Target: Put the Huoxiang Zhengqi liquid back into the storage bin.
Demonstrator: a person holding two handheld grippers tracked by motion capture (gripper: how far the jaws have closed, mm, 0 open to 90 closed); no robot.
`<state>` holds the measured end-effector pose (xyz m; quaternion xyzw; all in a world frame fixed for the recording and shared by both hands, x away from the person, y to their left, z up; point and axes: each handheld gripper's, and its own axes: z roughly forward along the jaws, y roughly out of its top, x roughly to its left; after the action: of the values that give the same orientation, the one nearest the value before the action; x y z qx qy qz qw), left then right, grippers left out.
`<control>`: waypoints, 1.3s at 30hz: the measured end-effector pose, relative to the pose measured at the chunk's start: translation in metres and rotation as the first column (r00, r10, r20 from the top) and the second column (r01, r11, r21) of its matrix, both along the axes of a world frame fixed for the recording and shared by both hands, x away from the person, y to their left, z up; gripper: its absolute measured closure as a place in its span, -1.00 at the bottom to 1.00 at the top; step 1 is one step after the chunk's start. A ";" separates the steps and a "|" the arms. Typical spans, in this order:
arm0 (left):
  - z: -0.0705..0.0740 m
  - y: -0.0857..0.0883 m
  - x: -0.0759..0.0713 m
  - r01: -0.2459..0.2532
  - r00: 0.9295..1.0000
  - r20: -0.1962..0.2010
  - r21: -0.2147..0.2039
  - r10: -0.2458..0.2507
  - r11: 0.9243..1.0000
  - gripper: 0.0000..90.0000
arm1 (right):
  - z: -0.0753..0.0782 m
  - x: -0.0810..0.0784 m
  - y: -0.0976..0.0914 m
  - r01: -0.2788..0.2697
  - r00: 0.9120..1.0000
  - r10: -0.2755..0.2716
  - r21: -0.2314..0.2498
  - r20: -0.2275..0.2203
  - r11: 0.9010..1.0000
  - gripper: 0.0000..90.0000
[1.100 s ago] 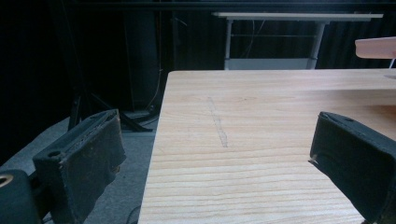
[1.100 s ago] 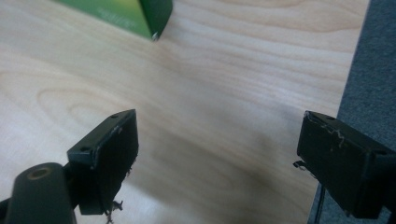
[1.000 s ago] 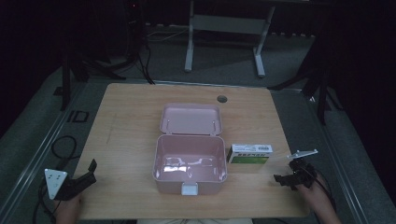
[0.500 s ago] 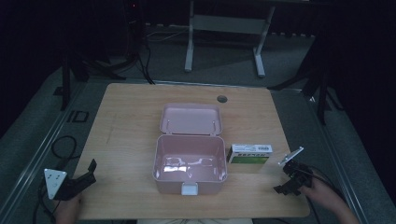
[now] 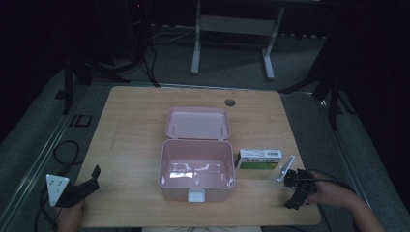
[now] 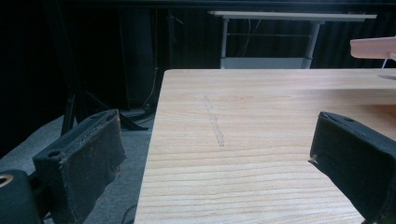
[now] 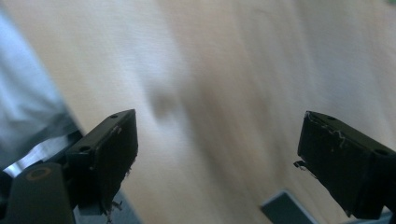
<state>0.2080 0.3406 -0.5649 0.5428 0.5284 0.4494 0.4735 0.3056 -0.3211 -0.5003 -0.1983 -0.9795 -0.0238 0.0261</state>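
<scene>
Pink box (image 5: 197,174): positioned at the middle of the wooden table (image 5: 135,130), toward the near edge. Its lid (image 5: 197,123) is swung fully open and lies back on the far side, hinged to the rear wall. The interior is glossy; contents cannot be made out. A small pale latch tab projects from the front wall.

Carton (image 5: 258,159): a small white and green carton lying flat on the table just beside the box's right wall, long side facing the near edge.

Left gripper (image 5: 89,181): held at the near left corner of the table, jaws pointing toward the table's middle. In the left gripper view (image 6: 219,158) the two black jaws are spread wide with bare wood between them; nothing is gripped. One edge of the pink lid appears at the upper right of that view.

Right gripper (image 5: 296,195): held in a hand (image 5: 329,191) at the near right corner, near the carton but apart from it. In the right gripper view (image 7: 217,154) the jaws are spread wide over blurred wood; nothing is gripped.

A round grommet (image 5: 229,102) sits in the table near the far edge.
</scene>
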 end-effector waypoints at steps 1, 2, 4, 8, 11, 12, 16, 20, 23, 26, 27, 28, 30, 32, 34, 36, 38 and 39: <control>0.000 0.000 0.000 0.001 1.000 0.000 0.001 -0.001 1.000 -0.93 | 0.001 0.000 0.003 -0.019 1.000 0.019 -0.020 0.000 1.000 -0.71; 0.000 0.000 0.000 0.001 1.000 0.001 0.001 -0.001 1.000 -0.93 | 0.001 -0.001 0.006 -0.040 0.999 0.040 -0.039 0.002 0.998 -0.70; 0.000 0.000 0.000 0.002 1.000 0.001 0.002 -0.002 1.000 -0.93 | 0.000 -0.002 0.011 -0.080 0.997 0.081 -0.073 0.015 0.994 -0.70; 0.000 0.000 0.000 0.005 1.000 0.000 0.003 -0.005 1.000 -0.93 | 0.002 -0.003 0.021 -0.110 0.994 0.111 -0.081 0.008 0.991 -0.71; 0.000 -0.001 0.000 0.003 1.000 -0.001 0.007 -0.003 1.000 -0.93 | 0.004 -0.001 0.029 -0.129 0.992 0.130 -0.091 0.006 0.988 -0.71; 0.000 -0.001 0.000 0.002 1.000 0.000 0.007 -0.002 1.000 -0.93 | 0.005 -0.001 0.032 -0.139 0.990 0.139 -0.089 0.001 0.986 -0.71; 0.000 0.000 0.000 0.003 1.000 -0.002 0.006 -0.003 1.000 -0.93 | 0.008 -0.001 0.043 -0.187 0.982 0.187 -0.084 -0.002 0.979 -0.71; 0.000 -0.001 0.000 0.004 1.000 -0.001 0.008 -0.004 1.000 -0.93 | 0.011 -0.002 0.054 -0.227 0.974 0.224 -0.066 -0.043 0.972 -0.71; 0.000 0.000 0.000 0.005 1.000 0.001 0.006 -0.005 1.000 -0.93 | 0.013 -0.004 0.062 -0.272 0.962 0.268 -0.069 -0.060 0.960 -0.69; 0.000 0.000 0.000 0.007 1.000 -0.001 0.006 -0.007 1.000 -0.93 | 0.015 -0.005 0.069 -0.300 0.953 0.297 -0.072 -0.054 0.951 -0.66; 0.000 0.000 0.000 0.007 1.000 -0.001 0.006 -0.007 1.000 -0.93 | 0.015 -0.005 0.069 -0.300 0.953 0.297 -0.072 -0.054 0.951 -0.66; 0.000 0.000 0.000 0.007 1.000 -0.001 0.007 -0.007 1.000 -0.93 | 0.017 -0.005 0.074 -0.311 0.950 0.308 -0.069 -0.059 0.948 -0.66; 0.000 -0.001 0.000 0.002 1.000 -0.003 0.009 -0.002 1.000 -0.93 | 0.020 -0.005 0.080 -0.327 0.945 0.323 -0.072 -0.054 0.942 -0.63; 0.000 0.000 0.000 0.002 1.000 -0.004 -0.003 -0.002 1.000 -0.93 | 0.022 -0.004 0.086 -0.339 0.941 0.335 -0.079 -0.055 0.938 -0.63; 0.000 0.001 0.000 -0.002 1.000 0.000 -0.006 0.002 1.000 -0.93 | 0.024 -0.002 0.091 -0.345 0.938 0.342 -0.080 -0.055 0.935 -0.62; 0.000 0.000 0.000 0.002 1.000 -0.001 0.003 -0.002 1.000 -0.93 | 0.025 -0.002 0.095 -0.358 0.934 0.355 -0.077 -0.051 0.931 -0.62; 0.000 0.000 0.000 0.002 1.000 -0.003 0.007 -0.002 1.000 -0.93 | 0.028 -0.003 0.099 -0.378 0.926 0.376 -0.078 -0.039 0.922 -0.63; 0.000 0.000 0.000 0.000 1.000 -0.002 0.004 0.000 1.000 -0.93 | 0.030 -0.003 0.102 -0.389 0.921 0.387 -0.076 -0.034 0.918 -0.63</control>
<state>0.2083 0.3403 -0.5649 0.5443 0.5280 0.4499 0.4717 0.3028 -0.2192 -0.4698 -0.0013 -0.9992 0.0233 0.0310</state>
